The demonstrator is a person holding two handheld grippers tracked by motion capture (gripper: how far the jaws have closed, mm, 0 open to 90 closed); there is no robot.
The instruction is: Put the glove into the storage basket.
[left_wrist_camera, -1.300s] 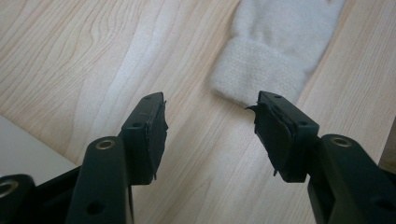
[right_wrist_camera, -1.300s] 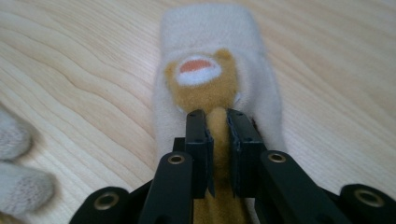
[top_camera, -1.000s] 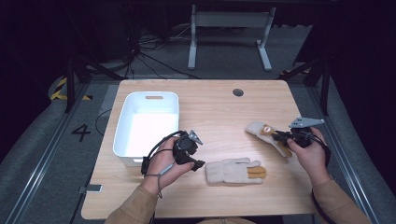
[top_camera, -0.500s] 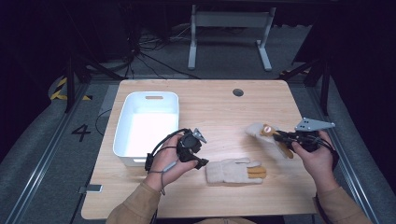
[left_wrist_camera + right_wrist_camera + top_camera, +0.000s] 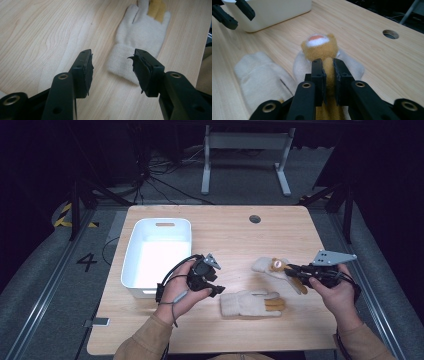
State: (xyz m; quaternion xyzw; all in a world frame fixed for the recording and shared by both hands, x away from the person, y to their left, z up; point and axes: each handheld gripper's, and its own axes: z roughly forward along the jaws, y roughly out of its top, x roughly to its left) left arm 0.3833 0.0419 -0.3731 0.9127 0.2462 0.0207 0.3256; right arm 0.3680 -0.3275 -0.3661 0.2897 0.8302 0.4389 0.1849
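A cream glove (image 5: 250,304) with tan fingertips lies flat near the table's front edge. My left gripper (image 5: 218,286) is just left of its cuff. In the left gripper view the jaws (image 5: 112,57) stand open and have just been closing, with the cuff (image 5: 122,62) lying on the table past the tips and nothing pressed between them. A second cream glove with a bear face (image 5: 270,266) is at the right. My right gripper (image 5: 291,271) is shut on one of its tan fingers (image 5: 327,63), the bear face (image 5: 319,45) just beyond the tips.
A white bin (image 5: 150,225) stands empty at the table's left, behind my left hand, and appears again (image 5: 274,10) in the right gripper view. A cable hole (image 5: 255,219) sits at the table's back middle. Bare wood lies between the bin and the bear glove.
My right gripper has shifted a little to the right with the bear glove in its jaws. My left hand has hardly moved beside the flat glove.
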